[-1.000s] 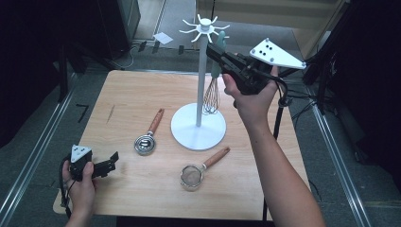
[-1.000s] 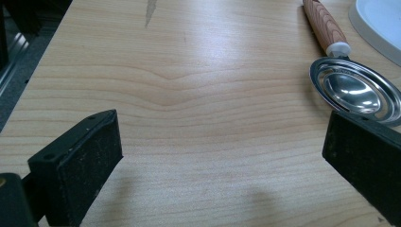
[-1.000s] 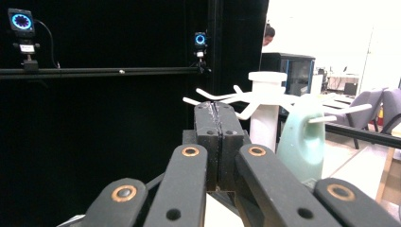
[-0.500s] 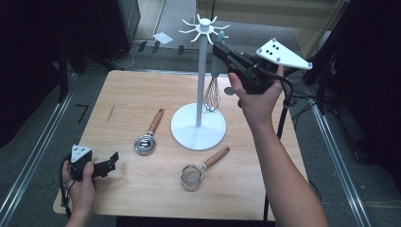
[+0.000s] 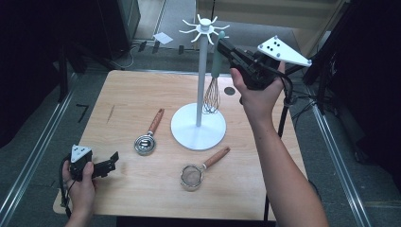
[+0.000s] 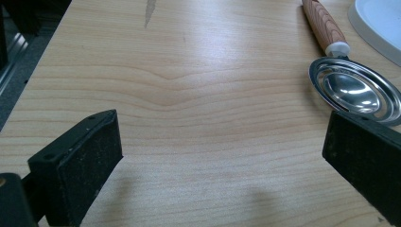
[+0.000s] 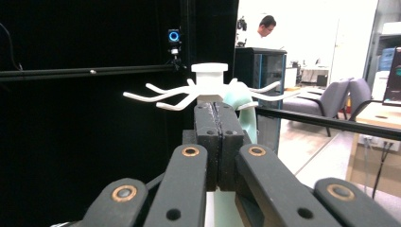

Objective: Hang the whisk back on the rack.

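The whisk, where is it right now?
In the high view the whisk hangs by its pale green handle from a hook at the top of the white stand, on its right side, with the right gripper beside its handle.

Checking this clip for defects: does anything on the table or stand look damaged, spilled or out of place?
Nothing stands out. The whisk hangs straight from the white stand, and the two wooden-handled strainers lie flat on the table. A dark streak marks the wood; nothing is spilled.

The whisk (image 5: pixel 213 90) hangs from the stand (image 5: pixel 198 127) just before the right tool (image 5: pixel 222 46); a strainer (image 5: pixel 191 177) lies on the worktop (image 5: pixel 142 198) below.
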A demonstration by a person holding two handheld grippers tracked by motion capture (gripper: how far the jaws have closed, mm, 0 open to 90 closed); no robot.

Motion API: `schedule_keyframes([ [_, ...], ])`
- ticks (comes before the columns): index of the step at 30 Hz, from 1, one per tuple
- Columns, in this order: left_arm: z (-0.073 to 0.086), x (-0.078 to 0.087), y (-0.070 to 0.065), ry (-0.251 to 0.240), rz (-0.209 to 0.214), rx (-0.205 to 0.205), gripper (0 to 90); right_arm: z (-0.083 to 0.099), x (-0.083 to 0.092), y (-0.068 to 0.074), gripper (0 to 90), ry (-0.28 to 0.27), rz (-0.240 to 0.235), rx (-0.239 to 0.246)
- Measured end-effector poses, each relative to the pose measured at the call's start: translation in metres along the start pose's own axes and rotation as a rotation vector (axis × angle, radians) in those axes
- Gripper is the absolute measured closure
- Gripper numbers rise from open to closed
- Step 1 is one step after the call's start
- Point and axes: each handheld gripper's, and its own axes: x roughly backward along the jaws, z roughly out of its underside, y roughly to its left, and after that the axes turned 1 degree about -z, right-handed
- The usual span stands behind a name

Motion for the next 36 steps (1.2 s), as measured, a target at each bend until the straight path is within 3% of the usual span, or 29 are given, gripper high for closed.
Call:
schedule_keyframes([
  [7,0.0,0.0,0.0,-0.003,0.001,0.001,0.0,0.0,-0.006,0.003,90.0,0.009,0.005,0.019],
  [32,0.0,0.0,0.0,-0.006,0.003,0.0,0.0,0.001,-0.006,-0.018,90.0,0.006,0.047,-0.035],
  [36,0.0,0.0,0.0,-0.009,0.003,0.001,0.0,0.002,-0.004,-0.019,90.0,0.013,0.031,-0.032],
])
